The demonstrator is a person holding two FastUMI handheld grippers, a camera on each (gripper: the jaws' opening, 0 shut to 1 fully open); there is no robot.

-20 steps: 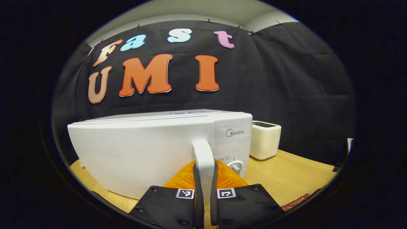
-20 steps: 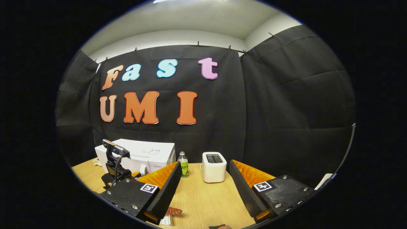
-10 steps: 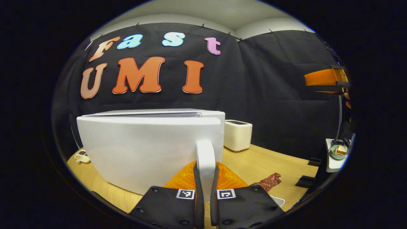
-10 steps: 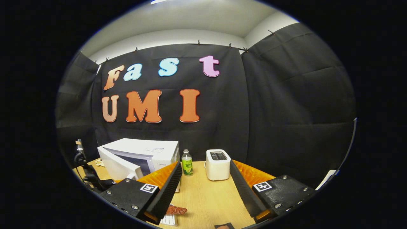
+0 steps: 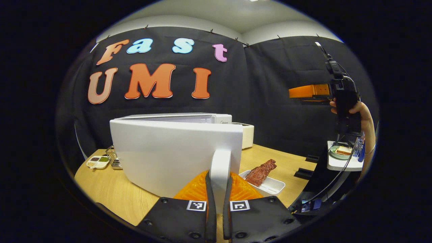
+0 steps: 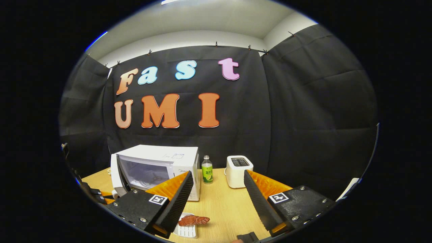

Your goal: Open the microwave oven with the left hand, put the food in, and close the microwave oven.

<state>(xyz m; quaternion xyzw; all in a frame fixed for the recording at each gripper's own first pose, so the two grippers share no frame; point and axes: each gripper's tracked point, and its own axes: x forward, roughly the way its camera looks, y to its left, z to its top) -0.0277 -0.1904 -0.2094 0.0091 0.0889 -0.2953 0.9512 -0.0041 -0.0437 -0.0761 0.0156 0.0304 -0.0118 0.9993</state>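
My left gripper (image 5: pixel 217 209) stays clamped on the door handle (image 5: pixel 220 168), and the microwave (image 6: pixel 158 168) door has swung wide since a second ago, so opening is about done. The food (image 6: pixel 193 220) lies on its tray (image 6: pixel 185 231) beneath my right gripper (image 6: pixel 216 199), which is spread and empty.

Microwave interior (image 6: pixel 146 173) behind its door (image 5: pixel 175 152)

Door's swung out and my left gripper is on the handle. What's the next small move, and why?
Probably release the handle: the left gripper is clamped on it, and the microwave cavity looks open enough. The right gripper hangs open above the table, so it could then drop toward the meat on its white tray.
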